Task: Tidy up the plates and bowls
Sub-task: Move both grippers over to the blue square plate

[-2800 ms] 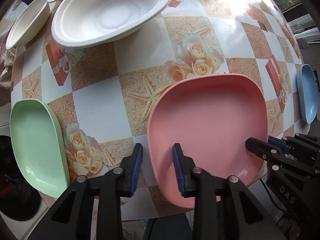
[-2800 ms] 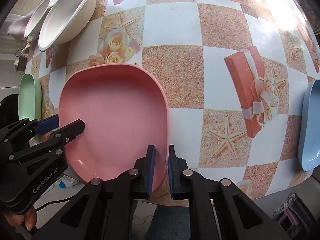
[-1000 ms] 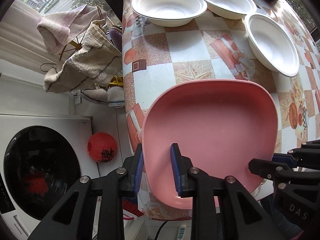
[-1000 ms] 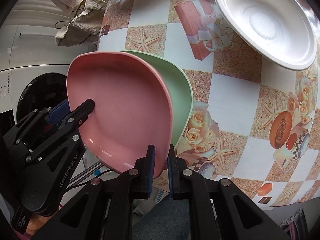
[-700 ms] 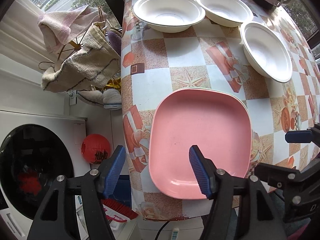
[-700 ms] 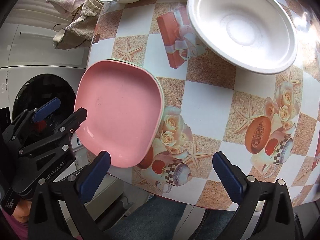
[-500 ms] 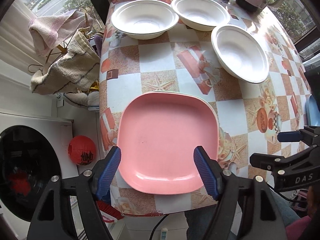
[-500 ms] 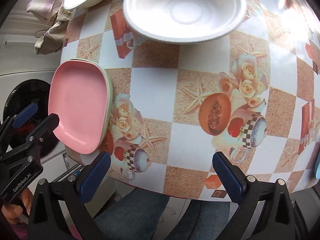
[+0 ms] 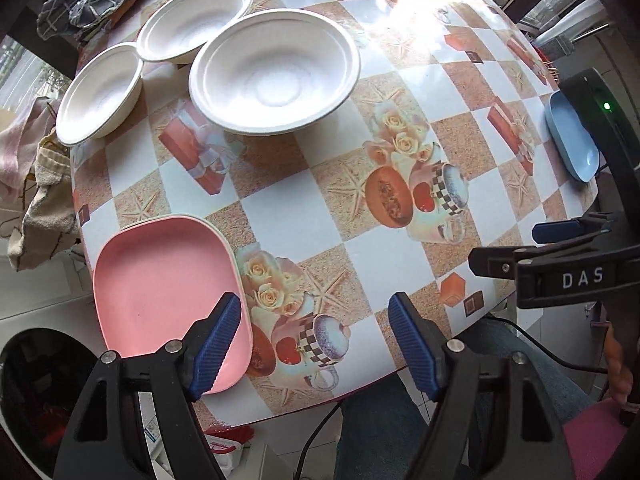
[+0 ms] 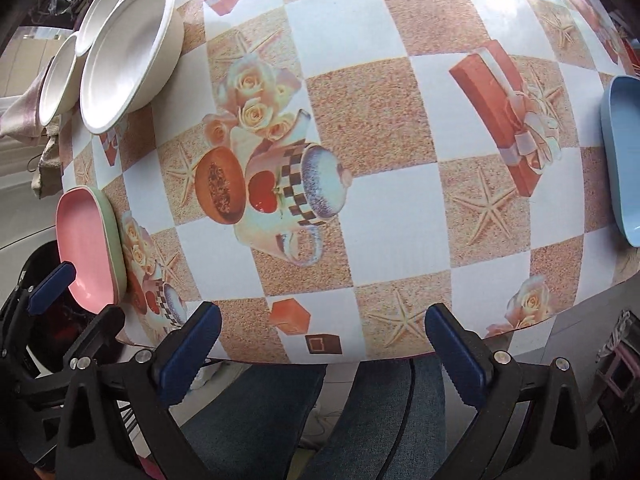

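A pink plate (image 9: pixel 160 280) lies stacked on a green plate (image 10: pixel 113 232) at the table's near left corner; it also shows in the right wrist view (image 10: pixel 82 248). A blue plate (image 9: pixel 570 136) lies at the right edge, also in the right wrist view (image 10: pixel 624 152). Three white bowls (image 9: pixel 272 68) stand at the far left, also in the right wrist view (image 10: pixel 124 52). My left gripper (image 9: pixel 316 340) is open and empty, just right of the pink plate. My right gripper (image 10: pixel 320 352) is open and empty over the table's front edge.
The table (image 9: pixel 400 208) wears a checkered cloth with printed roses and cups. Towels (image 9: pixel 36 184) hang off its left side. A washing machine door (image 9: pixel 24 380) is below left. The person's legs (image 10: pixel 360 420) are under the front edge.
Both grippers carried the pink plate onto the green plate, opened and let go. They have since swung right and drawn back from the stack.
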Demonstrator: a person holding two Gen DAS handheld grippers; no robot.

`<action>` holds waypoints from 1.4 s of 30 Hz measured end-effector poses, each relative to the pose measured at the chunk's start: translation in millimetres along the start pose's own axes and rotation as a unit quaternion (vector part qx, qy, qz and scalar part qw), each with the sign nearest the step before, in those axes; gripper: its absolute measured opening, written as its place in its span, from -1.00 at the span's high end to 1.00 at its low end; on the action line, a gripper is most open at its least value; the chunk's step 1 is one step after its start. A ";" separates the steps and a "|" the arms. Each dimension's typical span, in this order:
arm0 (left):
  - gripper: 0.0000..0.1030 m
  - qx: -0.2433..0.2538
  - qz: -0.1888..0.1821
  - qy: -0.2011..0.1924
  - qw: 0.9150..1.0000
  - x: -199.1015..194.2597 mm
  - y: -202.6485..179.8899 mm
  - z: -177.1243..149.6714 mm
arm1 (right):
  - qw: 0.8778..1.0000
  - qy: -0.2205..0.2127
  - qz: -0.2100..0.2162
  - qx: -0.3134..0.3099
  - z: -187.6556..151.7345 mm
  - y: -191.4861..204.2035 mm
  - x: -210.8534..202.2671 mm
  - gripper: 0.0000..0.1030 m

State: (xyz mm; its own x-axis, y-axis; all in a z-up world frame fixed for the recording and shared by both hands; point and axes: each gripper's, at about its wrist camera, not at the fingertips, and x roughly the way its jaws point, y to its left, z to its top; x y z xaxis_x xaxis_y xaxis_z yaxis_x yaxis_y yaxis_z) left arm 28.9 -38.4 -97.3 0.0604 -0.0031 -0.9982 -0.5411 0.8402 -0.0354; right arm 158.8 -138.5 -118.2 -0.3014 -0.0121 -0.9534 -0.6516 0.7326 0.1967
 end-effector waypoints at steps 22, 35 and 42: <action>-0.54 0.086 -0.029 0.021 0.996 5.4 -152.7 95.9 | 0.984 -0.115 -0.057 0.125 7.8 -201.5 -110.1 -0.99; -0.54 0.051 -0.070 0.035 0.996 17.3 -226.5 145.4 | 0.975 -0.138 -0.110 0.134 26.7 -276.4 -115.0 -0.99; -0.54 0.029 -0.068 0.047 0.996 40.5 -261.0 163.1 | 0.979 -0.134 -0.132 0.077 46.7 -280.7 -96.0 -0.99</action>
State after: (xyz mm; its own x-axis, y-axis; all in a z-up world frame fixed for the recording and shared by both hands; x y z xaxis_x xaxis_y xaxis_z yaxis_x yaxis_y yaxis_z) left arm 309.4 -169.4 -120.5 0.0499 -0.1666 -0.9848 -0.4846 0.8581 -0.1697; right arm 403.1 -311.2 -92.5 0.0703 -0.0515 -0.9962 -0.5632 0.8222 -0.0822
